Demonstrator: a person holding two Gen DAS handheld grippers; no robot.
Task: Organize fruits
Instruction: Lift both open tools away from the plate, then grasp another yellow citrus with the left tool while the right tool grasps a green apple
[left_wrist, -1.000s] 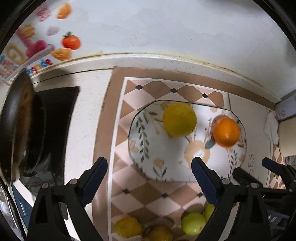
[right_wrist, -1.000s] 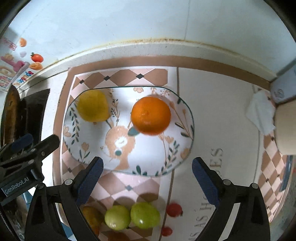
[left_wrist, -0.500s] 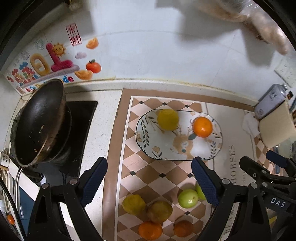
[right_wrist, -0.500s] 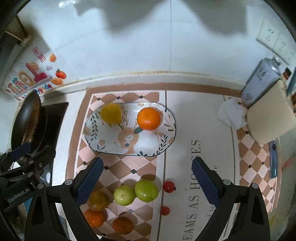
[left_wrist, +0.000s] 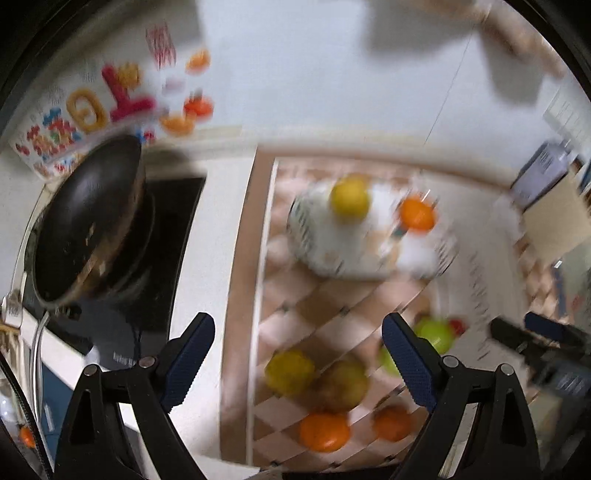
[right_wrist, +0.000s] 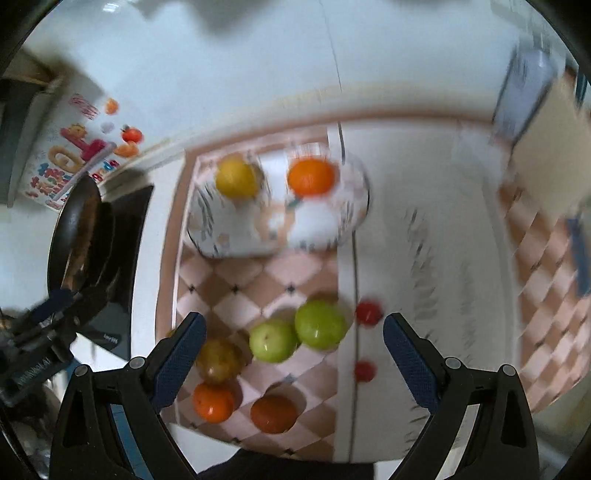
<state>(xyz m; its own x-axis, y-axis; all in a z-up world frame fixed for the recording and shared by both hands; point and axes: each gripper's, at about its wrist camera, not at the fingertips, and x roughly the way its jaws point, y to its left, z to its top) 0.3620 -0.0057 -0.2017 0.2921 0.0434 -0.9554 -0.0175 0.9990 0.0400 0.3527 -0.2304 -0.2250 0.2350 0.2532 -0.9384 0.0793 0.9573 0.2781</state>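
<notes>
Far left, the pan (right_wrist: 79, 236) is sitting on the stove, well clear of the work. You're holding the left gripper (left_wrist: 299, 356) w/ jaws apart & nothing in them, aimed over the loose fruit on the checkered mat (right_wrist: 258, 273). Mid-scene, the plate (right_wrist: 236, 236) is carrying a yellow fruit (right_wrist: 236, 177) & an orange (right_wrist: 311, 177); nearer you a pile is waiting: two green fruits (right_wrist: 320, 324), a yellowish one (right_wrist: 218, 360), two more oranges (right_wrist: 213, 401), plus two small red fruits (right_wrist: 368, 313) just right of the pile. You're holding the right gripper (right_wrist: 293, 354) w/ jaws wide apart too, empty, hovering above the greens. Both views are blurring, so fine detail's unclear. Judging by this, you're between picks: two placed, rest pending. Next move prob needs you lowering one gripper around a single fruit, centering it btwn the pads w/o nudging its neighbours, since they're touching & round.
</notes>
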